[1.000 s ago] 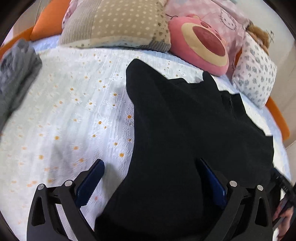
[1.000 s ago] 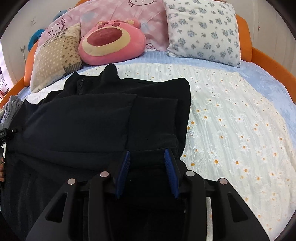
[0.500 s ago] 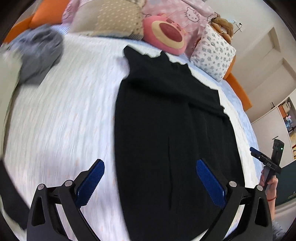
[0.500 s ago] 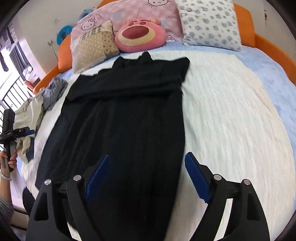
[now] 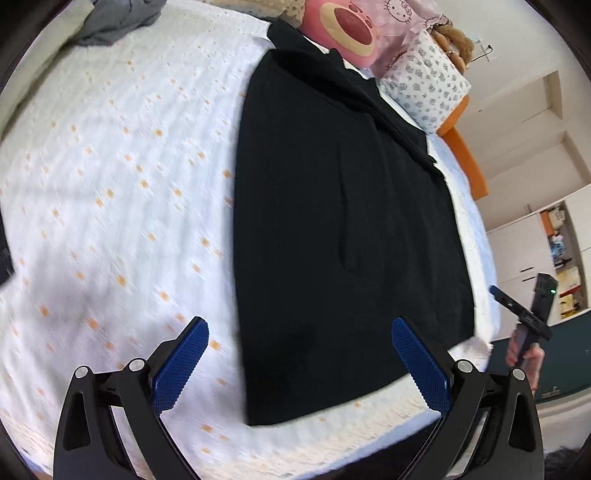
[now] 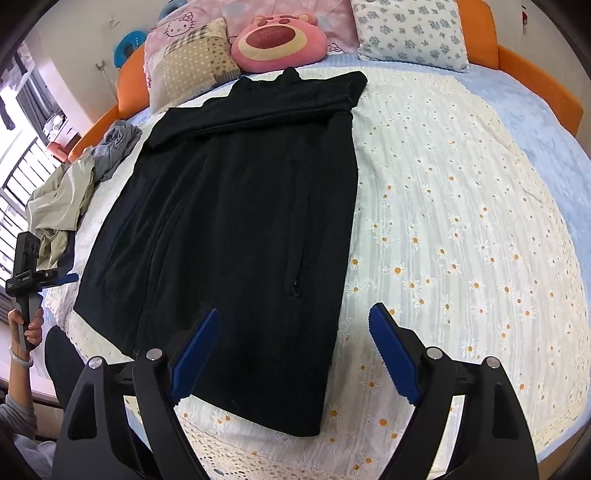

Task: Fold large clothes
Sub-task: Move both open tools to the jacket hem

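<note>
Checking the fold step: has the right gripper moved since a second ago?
Yes. The right gripper pulled back from the pink plush pillow toward the black garment's hem.

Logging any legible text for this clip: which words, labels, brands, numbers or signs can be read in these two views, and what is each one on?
No text can be read.
Pink pillowcase: a cartoon cat print, no words visible.
Left gripper, seen from the right wrist camera: a small white marking on its body, too small and blurred to read.
Shelf items in the room behind: packaging too small to read.
Black garment: no label or print visible.
</note>
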